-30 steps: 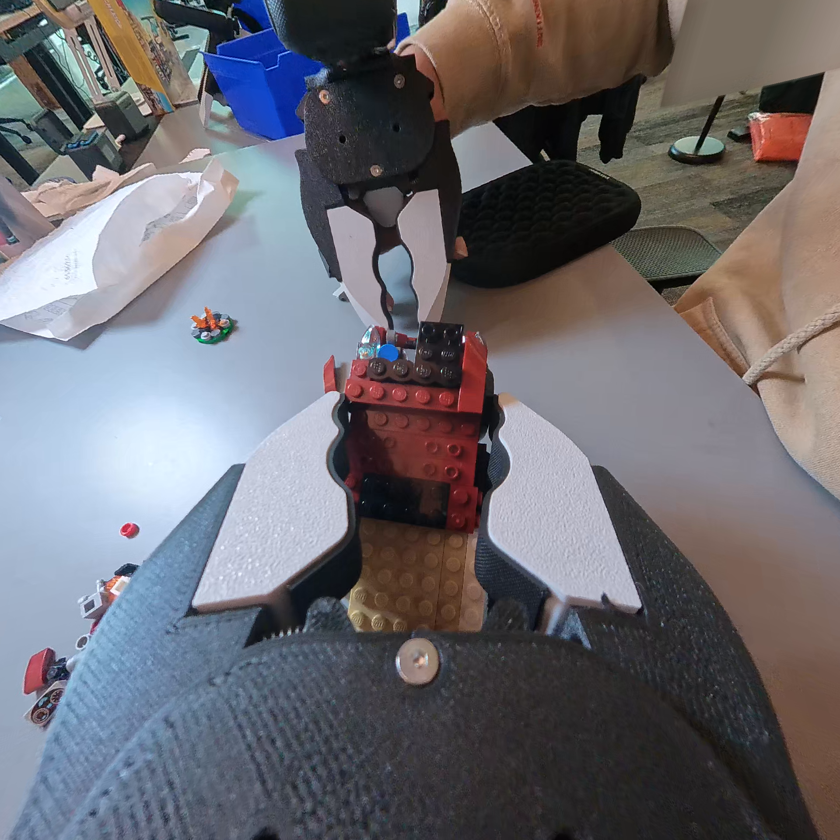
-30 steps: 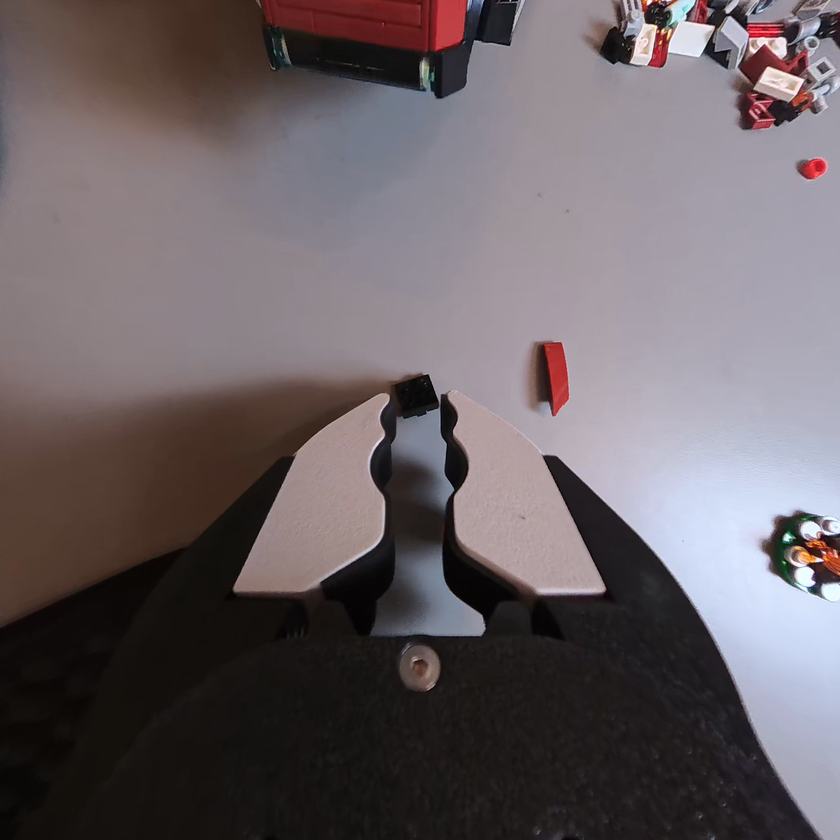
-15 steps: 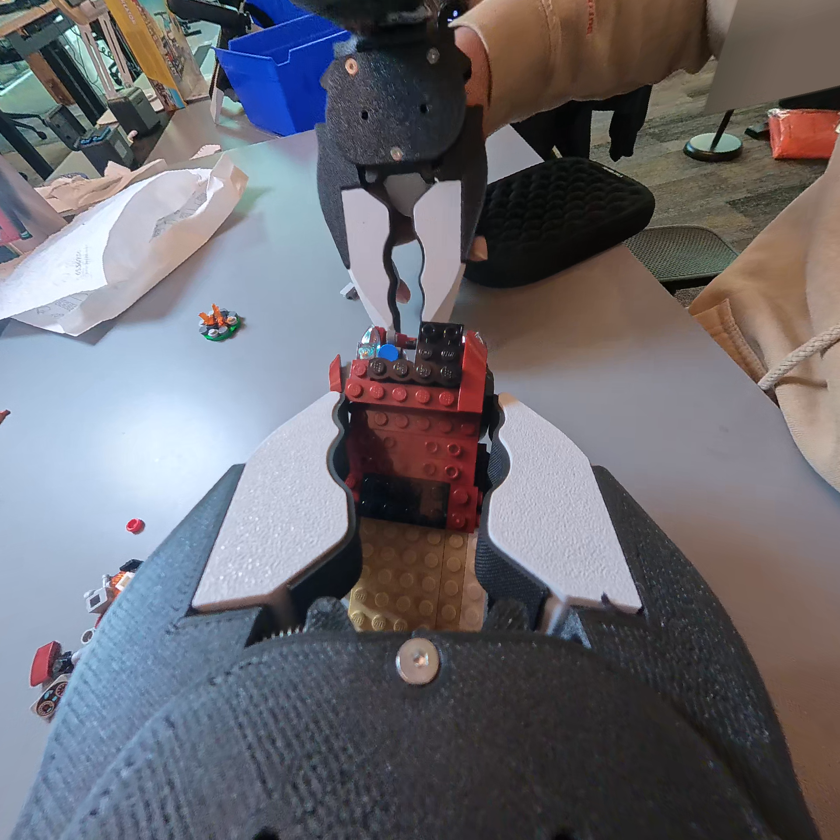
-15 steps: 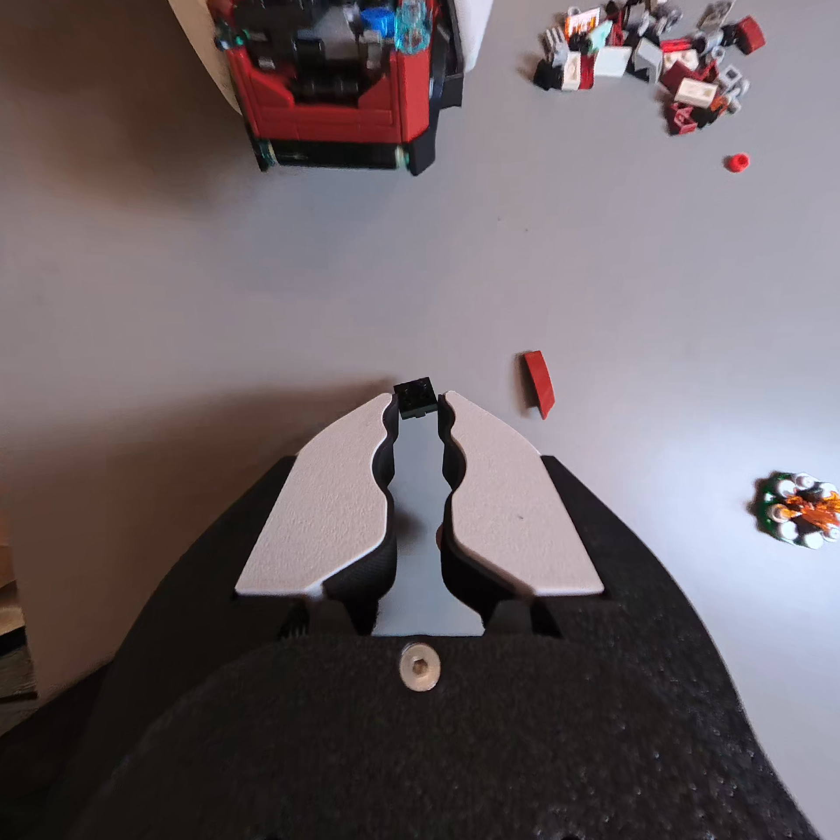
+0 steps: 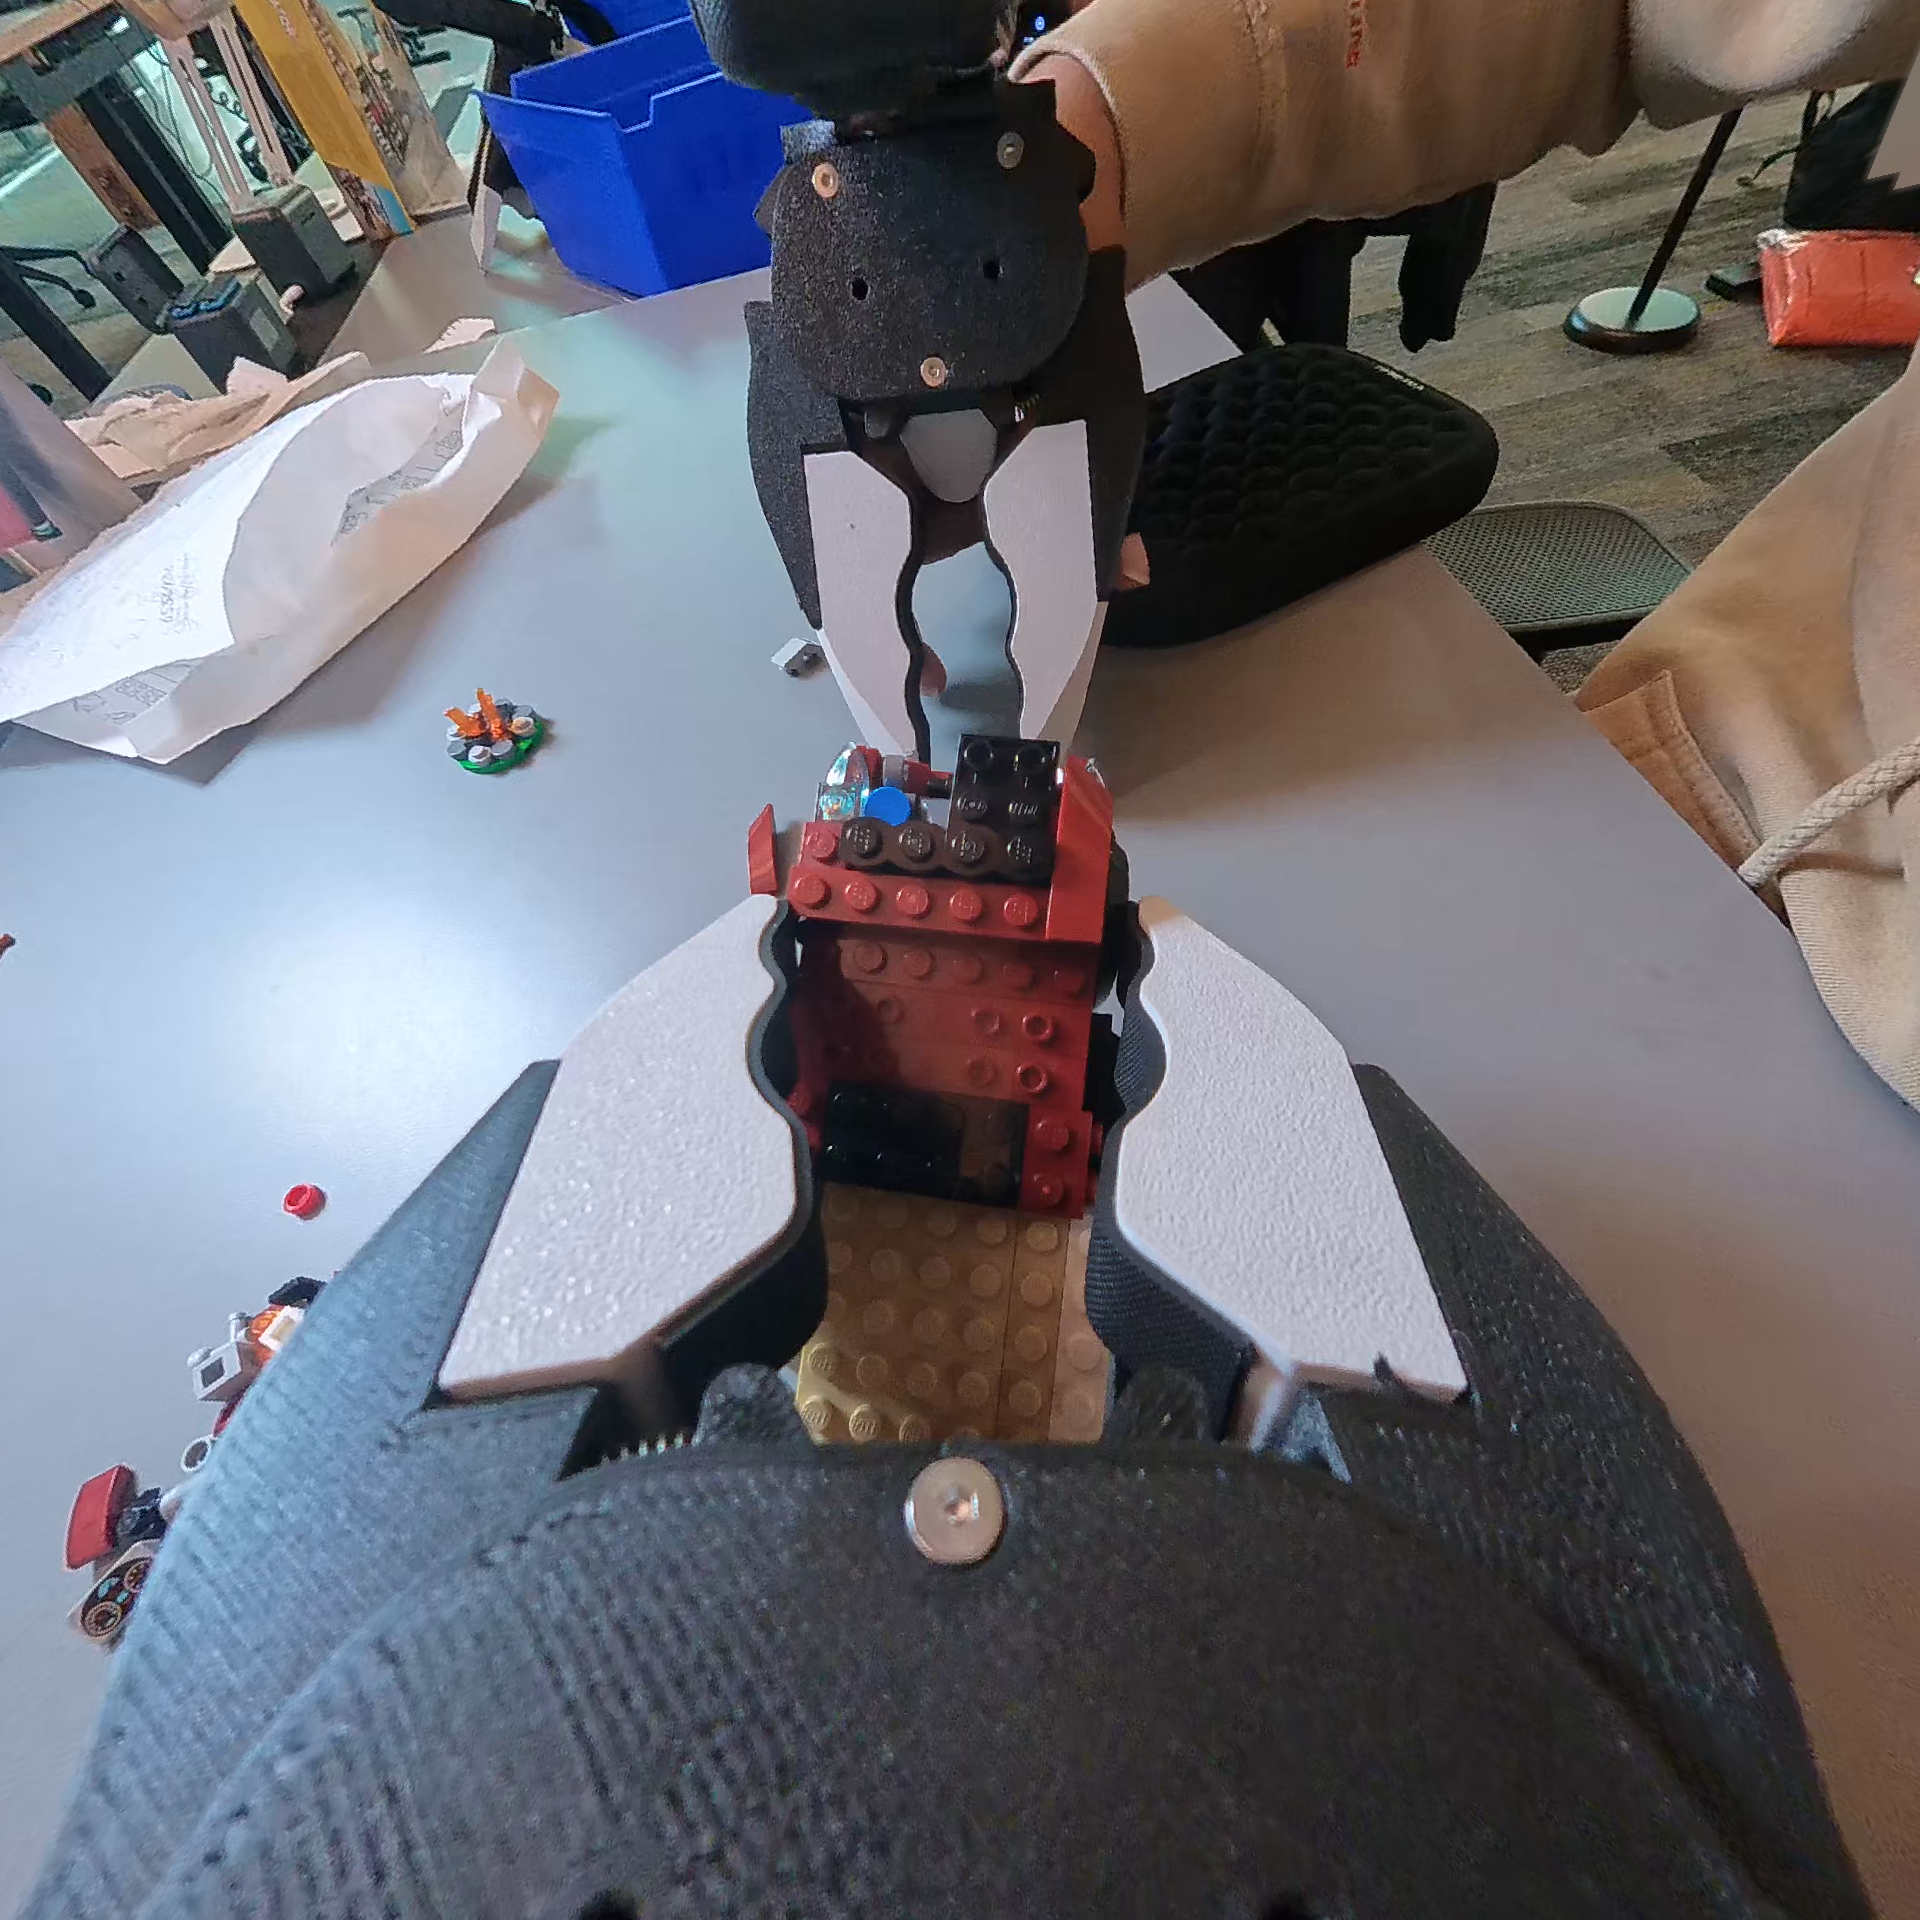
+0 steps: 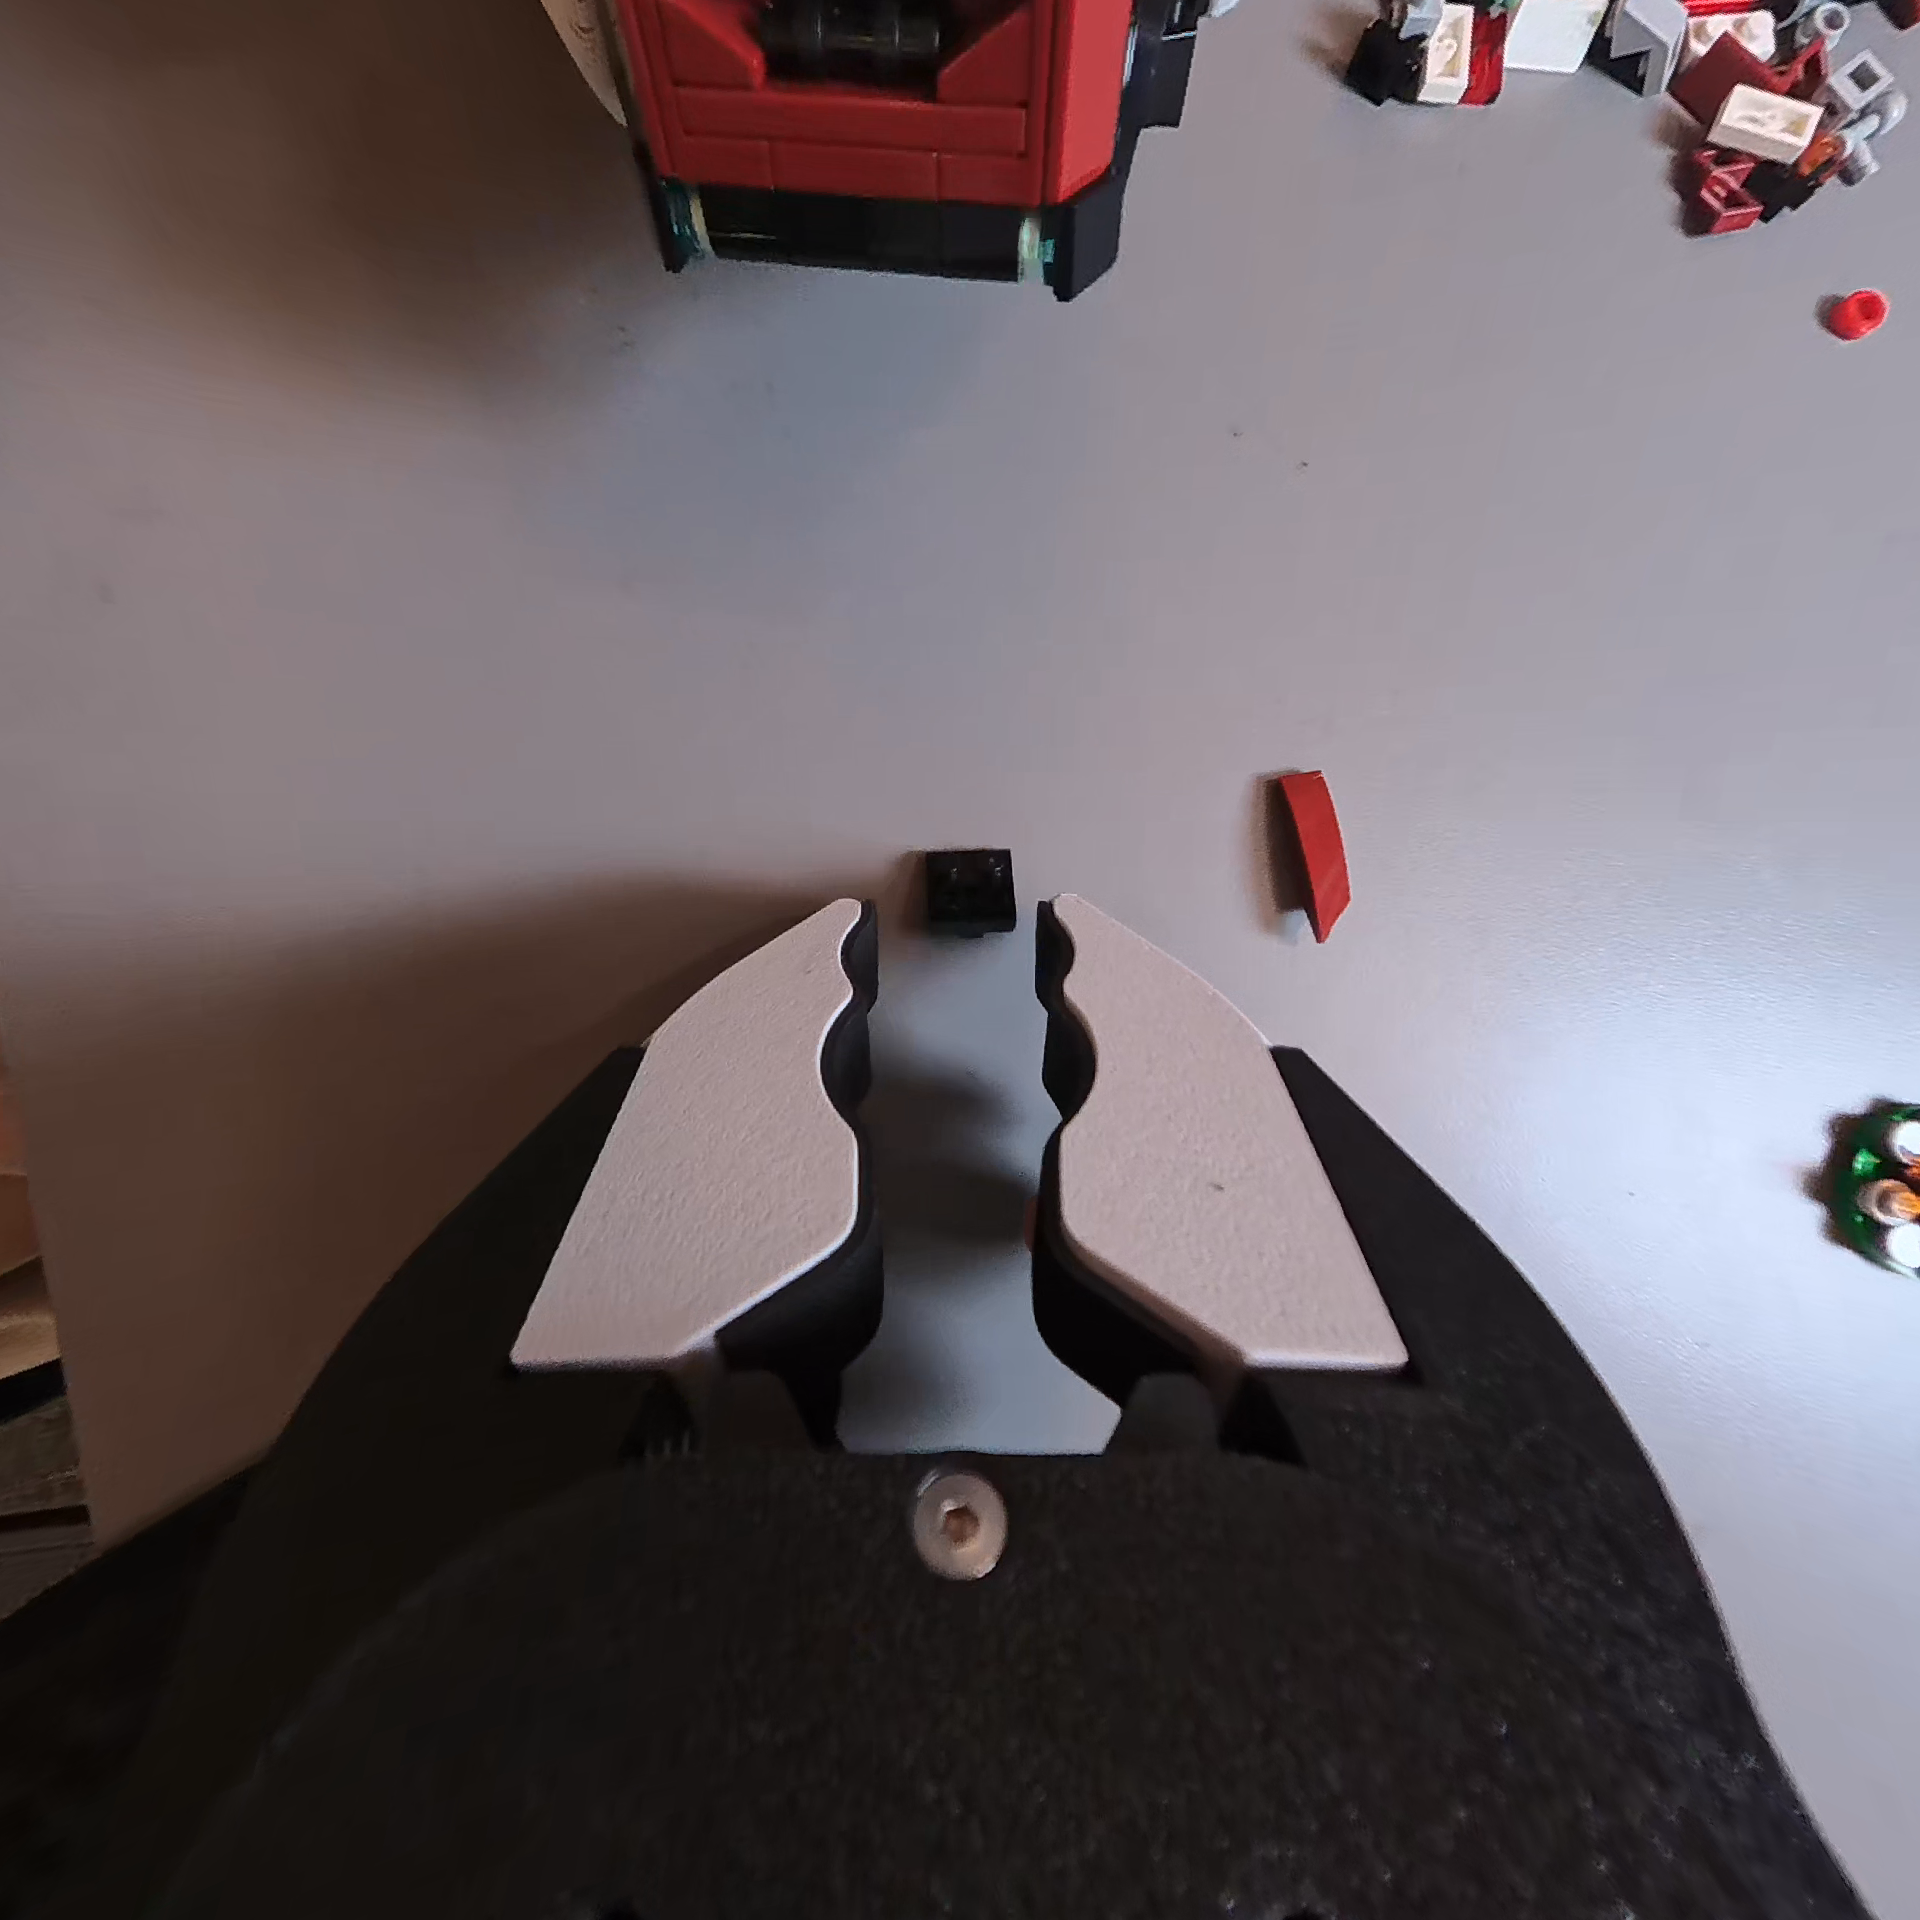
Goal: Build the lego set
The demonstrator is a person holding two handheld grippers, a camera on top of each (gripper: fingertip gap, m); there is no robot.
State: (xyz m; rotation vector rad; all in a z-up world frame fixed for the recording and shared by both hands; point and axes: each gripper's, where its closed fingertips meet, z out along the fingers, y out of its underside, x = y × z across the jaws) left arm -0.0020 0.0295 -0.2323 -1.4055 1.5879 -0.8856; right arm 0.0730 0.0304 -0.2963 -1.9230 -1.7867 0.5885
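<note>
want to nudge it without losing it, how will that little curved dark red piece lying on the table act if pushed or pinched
The curved dark red piece looks rigid and very light, so a nudge would likely send it skidding across the smooth grey table. Its glossy, arched top may let pads slip off. Being thin and low, it seems hard to pinch from above.

Grey desk (image 5: 312, 987), evenly lit. Beyond its far edge: black mesh chair (image 5: 1299, 468), blue bin (image 5: 623, 177), patterned carpet floor (image 5: 1538, 239).

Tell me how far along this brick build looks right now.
Partly built: the red brick model has walls and a tan base, and the left gripper is clamped on its sides. The right gripper is open, with a small black brick lying just ahead of its tips. A red curved piece and a pile of loose bricks remain unattached.
</note>
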